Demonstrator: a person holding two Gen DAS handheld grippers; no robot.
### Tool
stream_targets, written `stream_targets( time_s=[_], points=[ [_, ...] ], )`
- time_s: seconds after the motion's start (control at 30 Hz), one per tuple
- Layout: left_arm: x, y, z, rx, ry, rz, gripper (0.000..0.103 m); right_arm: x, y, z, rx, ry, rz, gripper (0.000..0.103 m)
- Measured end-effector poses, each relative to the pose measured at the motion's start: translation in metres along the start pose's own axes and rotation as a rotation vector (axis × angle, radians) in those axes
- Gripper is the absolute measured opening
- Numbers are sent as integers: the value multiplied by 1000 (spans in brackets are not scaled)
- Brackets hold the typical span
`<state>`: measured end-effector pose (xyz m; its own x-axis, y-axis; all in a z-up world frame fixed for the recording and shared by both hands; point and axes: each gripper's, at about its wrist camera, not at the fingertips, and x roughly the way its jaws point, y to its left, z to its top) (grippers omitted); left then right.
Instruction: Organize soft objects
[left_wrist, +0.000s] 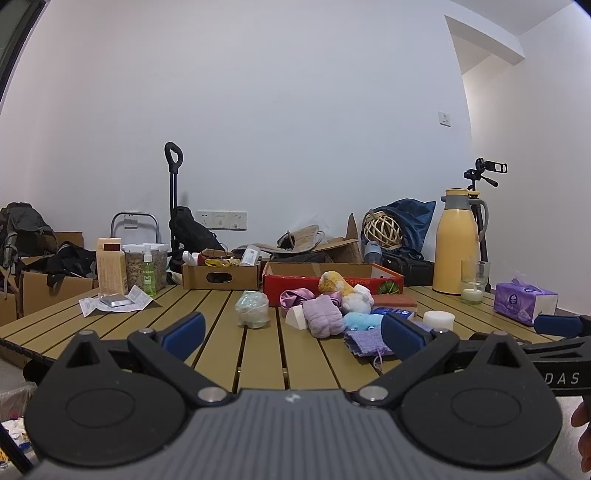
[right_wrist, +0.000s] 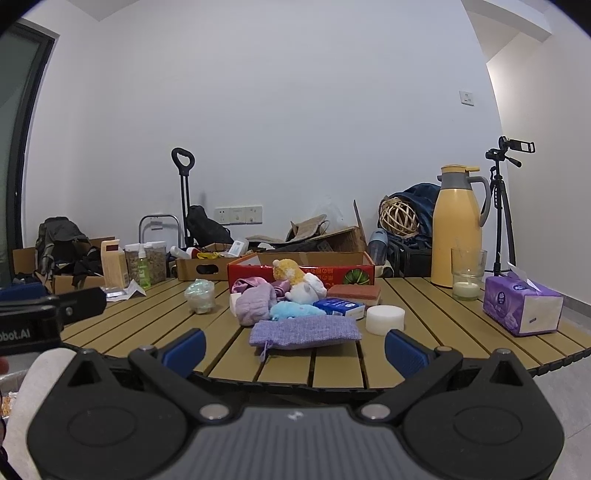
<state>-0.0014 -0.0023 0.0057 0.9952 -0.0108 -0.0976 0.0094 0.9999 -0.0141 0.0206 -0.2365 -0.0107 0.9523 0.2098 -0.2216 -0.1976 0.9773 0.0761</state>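
Left gripper (left_wrist: 293, 332) and right gripper (right_wrist: 294, 352): fingers spread wide, nothing held. Soft pile mid-table (right_wrist: 424, 295), before the red box (right_wrist: 354, 273). Right view shows the whole purple knit pouch (right_wrist: 304, 332) nearest; left view has a finger covering part. Left view alone shows papers (left_wrist: 118, 304).

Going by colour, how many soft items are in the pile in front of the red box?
Purple or lilac: 2, the woven pouch and the fuzzy bundle
Pink: 1, satin cloth
Blue: 1, plush
White and yellow: 1, plush toy
Total: 5, all on the table; anything hidden under the pile is not counted.
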Motion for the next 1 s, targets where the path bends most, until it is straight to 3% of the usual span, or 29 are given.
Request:
stream_targets(
  time_s=[1.0],
  points=[
    [6,1,3,-16,12,7,103,2,0,0,-9,4,1,103]
  ],
)
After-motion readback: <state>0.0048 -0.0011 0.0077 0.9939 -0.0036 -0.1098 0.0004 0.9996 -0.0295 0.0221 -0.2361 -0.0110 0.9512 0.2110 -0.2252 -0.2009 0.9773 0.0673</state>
